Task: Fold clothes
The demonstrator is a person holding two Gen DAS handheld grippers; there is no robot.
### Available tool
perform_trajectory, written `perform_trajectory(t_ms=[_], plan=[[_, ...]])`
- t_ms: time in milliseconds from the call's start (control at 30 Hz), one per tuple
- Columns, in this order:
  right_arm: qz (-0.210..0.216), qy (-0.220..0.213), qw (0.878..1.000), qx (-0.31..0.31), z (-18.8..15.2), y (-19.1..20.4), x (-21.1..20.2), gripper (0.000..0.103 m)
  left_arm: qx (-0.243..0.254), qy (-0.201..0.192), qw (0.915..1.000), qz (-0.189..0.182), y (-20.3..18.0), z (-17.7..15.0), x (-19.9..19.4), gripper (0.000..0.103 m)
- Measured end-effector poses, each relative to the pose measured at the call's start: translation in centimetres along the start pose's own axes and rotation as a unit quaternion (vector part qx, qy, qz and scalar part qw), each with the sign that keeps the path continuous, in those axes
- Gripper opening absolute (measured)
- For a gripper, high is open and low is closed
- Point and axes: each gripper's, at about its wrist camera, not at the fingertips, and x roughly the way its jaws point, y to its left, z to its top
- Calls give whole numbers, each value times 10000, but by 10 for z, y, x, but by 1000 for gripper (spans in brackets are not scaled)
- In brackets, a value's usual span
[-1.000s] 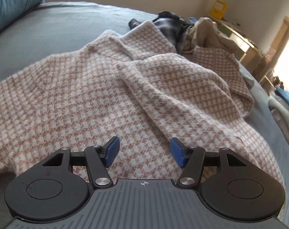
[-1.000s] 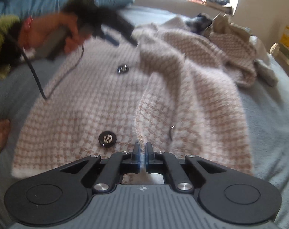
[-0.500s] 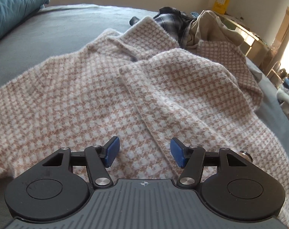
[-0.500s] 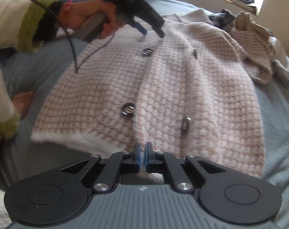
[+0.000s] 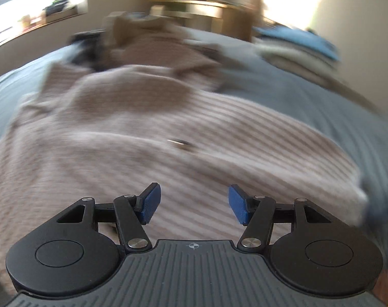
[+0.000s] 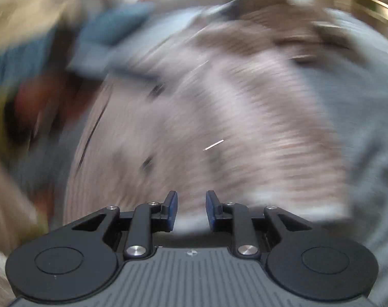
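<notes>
Right wrist view: right tool (image 6: 191, 211) just parted, empty, over fuzzy houndstooth cardigan (image 6: 219, 128); left tool (image 5: 194, 204) spread.

One checked cardigan (image 5: 153, 133), one grey bed (image 5: 309, 107), two claws, both blurred views.

Right hand-held gripper (image 6: 191, 211): jaws just been opening, cardigan (image 6: 219, 133) hem released, nothing pinched between pads. Both views now heavily blurred. Left hand-held gripper (image 5: 194, 204) view swung: folded stack (image 5: 296, 51) now visible, pillow gone. Cardigan apparently flatter, hard to judge.
</notes>
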Motion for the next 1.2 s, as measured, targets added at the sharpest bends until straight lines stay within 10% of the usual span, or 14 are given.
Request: perform_trajectory(t_ms=[100,300,367,400,800,1000,1200], plan=[[-699,-503,9918,941,12,-57,-11,50,582,108,9974,-406,-33,-13,6,59],[-1101,-75,9794,1693,16,-128,32,49,1442,390,9871,-581,-75,-42,19,59],[-941,-88,9805,1723,16,-131,40,35,1476,342,9870,-539,-76,-45,18,59],[-832,-163,9815,1719,17,-130,40,7,1424,359,9875,-567,-74,-43,18,59],[-1528,-815,9463,2731,-7,-189,17,0,1330,358,9888,-577,-64,-44,21,59],[-937,-1017,9766,1647,17,-135,0,10,1306,413,9887,-614,-62,-40,23,59],[-161,-310,9986,-393,53,-56,50,12,1250,457,9893,-602,-62,-40,25,60]])
